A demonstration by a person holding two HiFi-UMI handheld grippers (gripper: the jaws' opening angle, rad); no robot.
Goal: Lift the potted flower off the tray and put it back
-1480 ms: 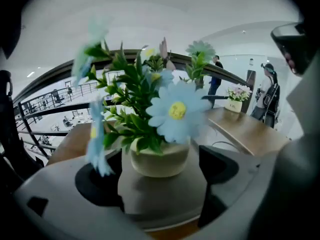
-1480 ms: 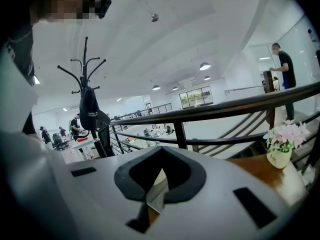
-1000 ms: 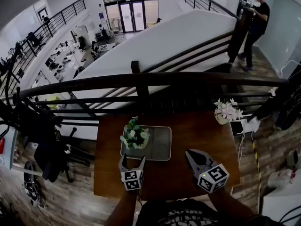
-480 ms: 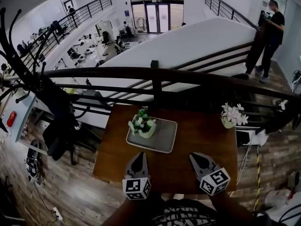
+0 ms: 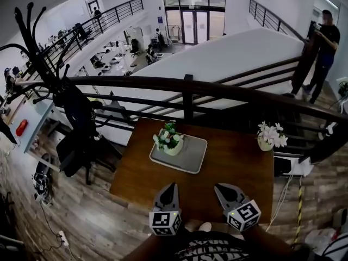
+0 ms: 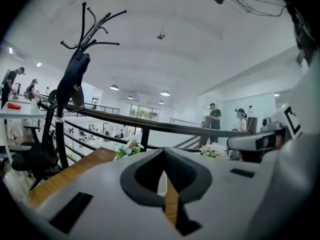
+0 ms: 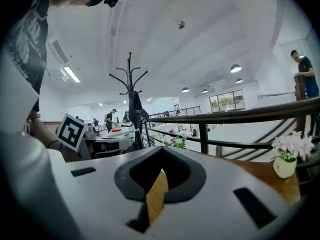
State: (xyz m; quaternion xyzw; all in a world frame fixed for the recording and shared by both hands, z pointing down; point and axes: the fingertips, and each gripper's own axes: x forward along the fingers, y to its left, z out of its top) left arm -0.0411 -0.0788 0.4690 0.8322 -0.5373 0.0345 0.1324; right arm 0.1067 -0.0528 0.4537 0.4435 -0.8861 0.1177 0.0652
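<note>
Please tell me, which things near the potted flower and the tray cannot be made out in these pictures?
The tray: in both gripper views it is hidden behind each tongs' own body.
The pot of the potted flower: the gripper views show only blooms or leaves above the left tongs and the right tongs.
Part of the near edge of the table: in the head view it is covered by both tongs and the person's body.

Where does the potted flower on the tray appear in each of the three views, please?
Head view: potted flower at centre, on the tray's far-left corner.
Left gripper view: left of centre.
Right gripper view: just right of centre.
Shared landmark: the railing post behind it.
</note>
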